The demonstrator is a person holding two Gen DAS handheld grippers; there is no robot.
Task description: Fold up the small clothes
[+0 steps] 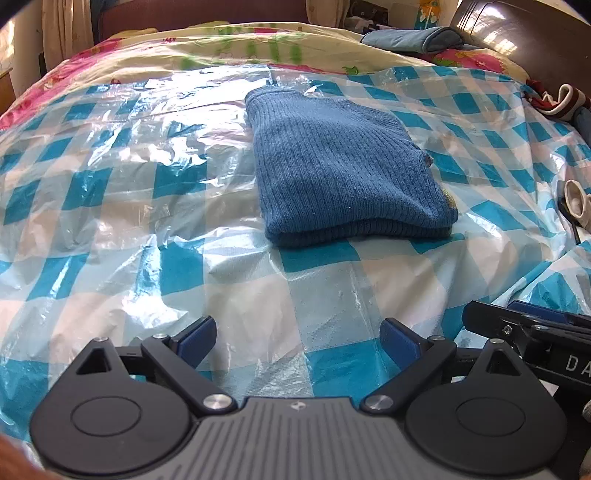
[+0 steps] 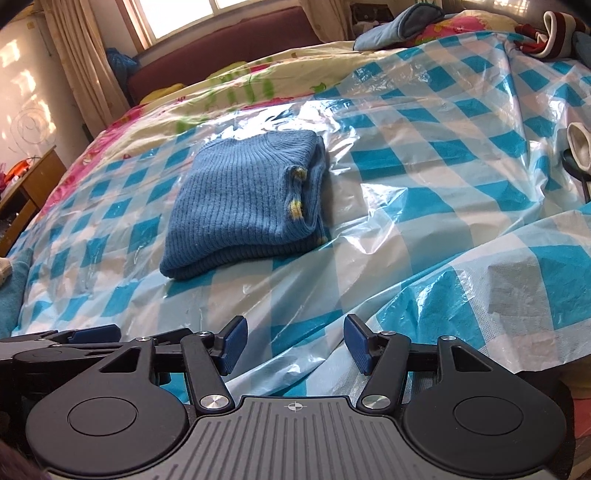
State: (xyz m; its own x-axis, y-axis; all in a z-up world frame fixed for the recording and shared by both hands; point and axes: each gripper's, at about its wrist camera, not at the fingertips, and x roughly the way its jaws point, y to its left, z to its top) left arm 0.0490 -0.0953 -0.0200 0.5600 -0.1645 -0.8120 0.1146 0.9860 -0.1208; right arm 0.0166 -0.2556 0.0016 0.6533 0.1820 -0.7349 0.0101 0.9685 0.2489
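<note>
Across the bed, a blue-and-white checked plastic sheet [image 1: 147,221] is lying crinkled and shining over a floral quilt [image 1: 229,40]. A dark red headboard [image 2: 229,40] is running along the far edge under a bright window [image 2: 192,14]. On the sheet, a blue ribbed sweater [image 1: 343,166] is sitting folded into a thick rectangle, with yellow specks showing along its right edge in the right wrist view. Near the far right corner, a light blue folded cloth [image 1: 413,38] and a red-and-white garment [image 1: 557,101] are lying apart from it. Nearer the cameras, the left gripper [image 1: 297,341] and the right gripper [image 2: 295,345] are hovering side by side over bare sheet, jaws standing wide, nothing between their blue pads, both well short of the sweater.
</note>
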